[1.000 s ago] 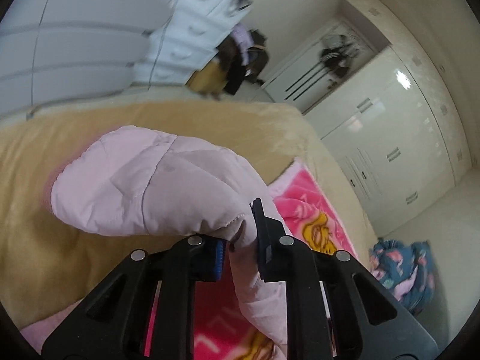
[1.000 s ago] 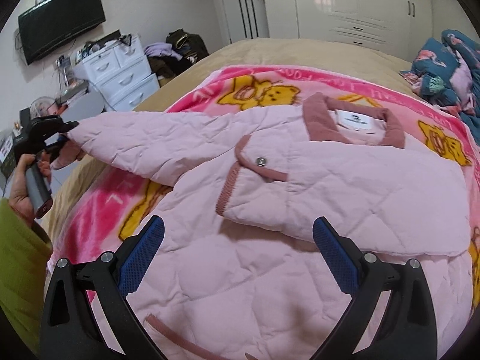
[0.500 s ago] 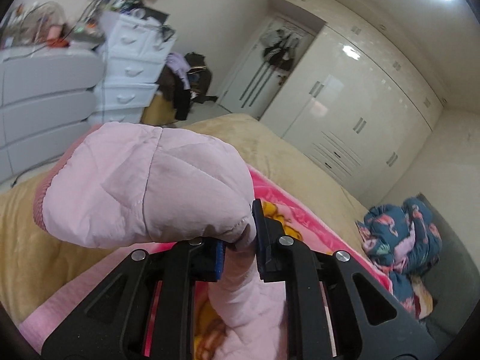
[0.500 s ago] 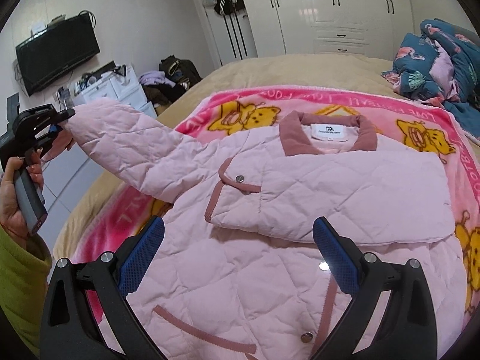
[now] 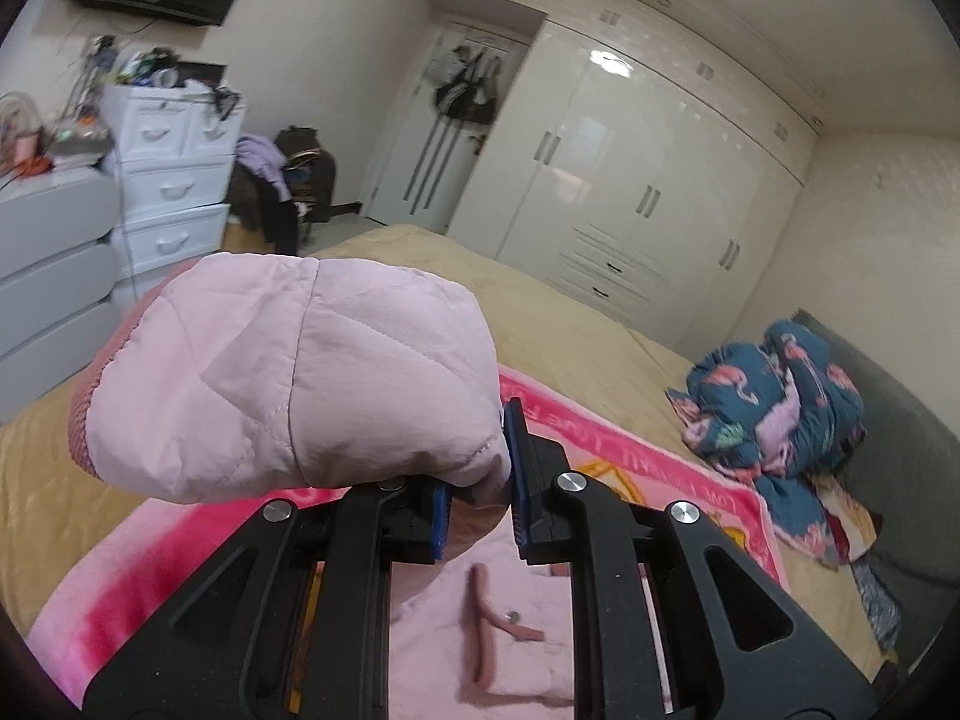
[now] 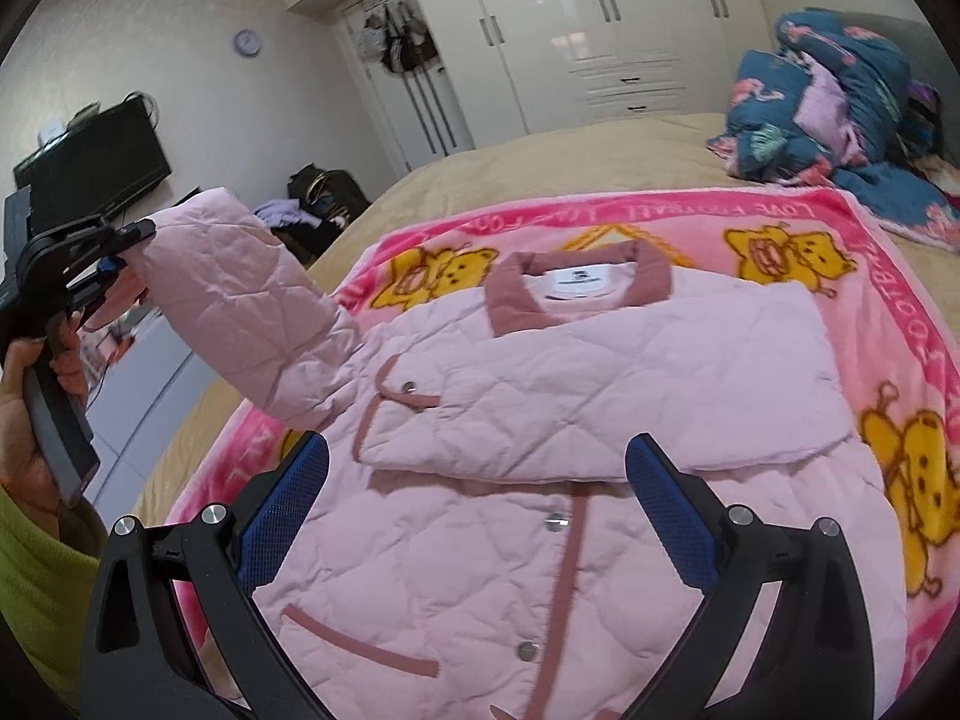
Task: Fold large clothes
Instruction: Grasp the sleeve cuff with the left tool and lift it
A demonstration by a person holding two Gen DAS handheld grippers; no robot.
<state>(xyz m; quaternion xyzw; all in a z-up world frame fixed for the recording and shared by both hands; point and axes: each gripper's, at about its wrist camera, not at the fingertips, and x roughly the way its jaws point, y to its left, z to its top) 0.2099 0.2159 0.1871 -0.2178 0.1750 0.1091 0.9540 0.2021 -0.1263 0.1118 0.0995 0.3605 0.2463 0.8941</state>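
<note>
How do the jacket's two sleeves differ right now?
The left sleeve is lifted off the blanket, stretched sideways, its end pinched in the left gripper. The right sleeve lies flat, folded across the jacket chest, touched by neither gripper. Both are pale pink, quilted, with darker pink trim.

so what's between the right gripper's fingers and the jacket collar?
In the right wrist view, only jacket: the buttoned front, then the folded-over sleeve, up to the collar. The right gripper is open and empty.
</note>
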